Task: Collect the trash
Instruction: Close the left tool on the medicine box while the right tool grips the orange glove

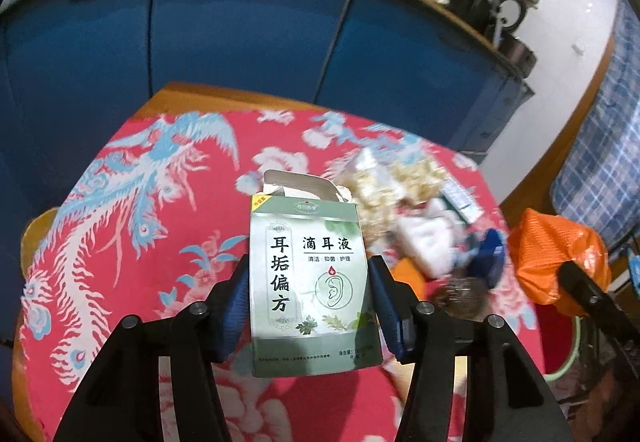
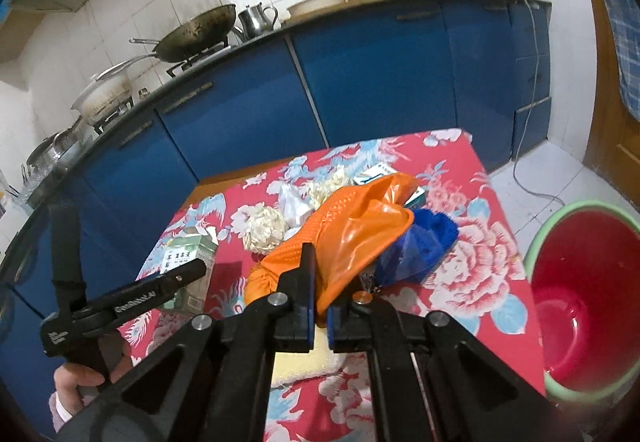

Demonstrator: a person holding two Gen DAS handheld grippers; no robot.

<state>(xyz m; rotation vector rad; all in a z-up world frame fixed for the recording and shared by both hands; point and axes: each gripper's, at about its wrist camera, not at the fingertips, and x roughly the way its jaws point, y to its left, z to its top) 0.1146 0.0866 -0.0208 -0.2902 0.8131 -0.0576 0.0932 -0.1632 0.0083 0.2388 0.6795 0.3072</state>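
My left gripper (image 1: 309, 270) is shut on a green and white ear-drop carton (image 1: 308, 242), with the blue pads pressing its two sides. The carton's top flap is torn open, and it hangs above the red flowered tablecloth (image 1: 132, 202). In the right wrist view my right gripper (image 2: 320, 294) is shut on a crumpled orange plastic bag (image 2: 360, 226), which bulges up over the fingers. The left gripper (image 2: 188, 274) and its carton (image 2: 192, 250) also show there at the left, held by a hand (image 2: 80, 378). The orange bag (image 1: 556, 258) appears at the table's right edge.
More trash lies mid-table: a paper ball (image 2: 264, 228), a blue bag (image 2: 424, 242), clear wrap (image 2: 292, 202) and a small white and blue carton (image 2: 374, 174). A red bucket (image 2: 584, 302) with a green rim stands on the floor right of the table. Blue cabinets (image 2: 360, 82) run behind.
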